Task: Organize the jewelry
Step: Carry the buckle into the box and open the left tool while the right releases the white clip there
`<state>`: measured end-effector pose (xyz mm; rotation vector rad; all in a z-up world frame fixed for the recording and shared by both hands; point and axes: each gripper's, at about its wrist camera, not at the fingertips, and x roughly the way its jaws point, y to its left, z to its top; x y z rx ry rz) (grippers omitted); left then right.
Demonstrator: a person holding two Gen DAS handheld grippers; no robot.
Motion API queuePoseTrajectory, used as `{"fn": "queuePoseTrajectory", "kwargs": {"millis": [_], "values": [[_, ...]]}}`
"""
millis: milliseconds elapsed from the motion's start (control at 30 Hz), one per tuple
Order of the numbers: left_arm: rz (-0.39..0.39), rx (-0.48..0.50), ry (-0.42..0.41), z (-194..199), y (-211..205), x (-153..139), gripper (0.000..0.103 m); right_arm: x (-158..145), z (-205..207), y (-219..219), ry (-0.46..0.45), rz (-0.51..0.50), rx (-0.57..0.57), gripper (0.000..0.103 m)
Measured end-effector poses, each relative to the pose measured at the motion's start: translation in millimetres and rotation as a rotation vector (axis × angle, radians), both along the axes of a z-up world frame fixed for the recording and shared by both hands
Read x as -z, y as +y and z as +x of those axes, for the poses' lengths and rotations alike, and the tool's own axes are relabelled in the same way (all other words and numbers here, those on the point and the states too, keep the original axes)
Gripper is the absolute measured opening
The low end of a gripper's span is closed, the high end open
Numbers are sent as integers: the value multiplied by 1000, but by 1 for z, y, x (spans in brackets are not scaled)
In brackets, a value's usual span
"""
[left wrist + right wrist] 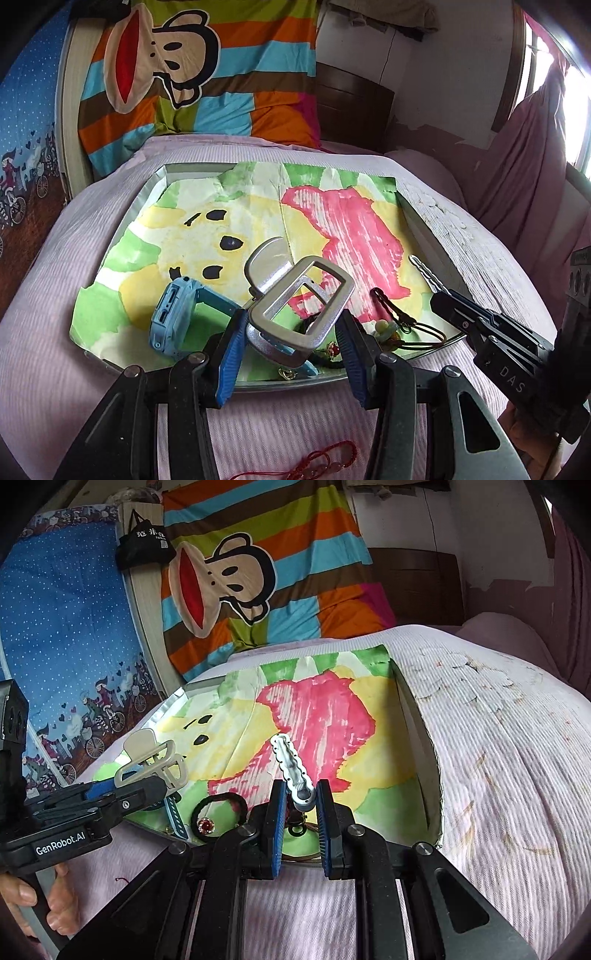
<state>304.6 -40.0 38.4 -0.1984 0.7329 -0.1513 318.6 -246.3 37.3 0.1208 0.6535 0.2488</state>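
My left gripper (291,334) is shut on a silver hair claw clip (301,302), held above the near edge of a tray (155,181) lined with painted paper. My right gripper (301,805) is shut on a white wavy hair clip (291,768), also over the tray; it also shows in the left wrist view (430,275). In the tray lie a blue watch (173,317), a black hair tie (218,805) with a red gem (205,826), and a dark cord with beads (391,325). A red string bracelet (325,461) lies on the bedspread below the left gripper.
The tray sits on a pink ribbed bedspread (498,757). A striped monkey-print pillow (199,74) leans at the bed's head. A dark wooden headboard (351,107) and a maroon curtain (524,166) stand to the right. A blue printed cloth (62,627) hangs on the left.
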Motion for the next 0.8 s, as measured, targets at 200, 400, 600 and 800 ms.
{"fn": "queuePoseTrajectory", "kwargs": {"millis": [200,400,600,800], "values": [[-18,-14,13,2,5,3,46,8,4,1,9,1,1,14],[-22,-19,21,8,2,4,46,14,6,3,14,-13,3,14],[-20,-17,33,19,-1,5,46,22,14,4,36,-18,13,14],[-45,-38,70,35,-3,7,46,23,22,7,66,-52,12,14]]}}
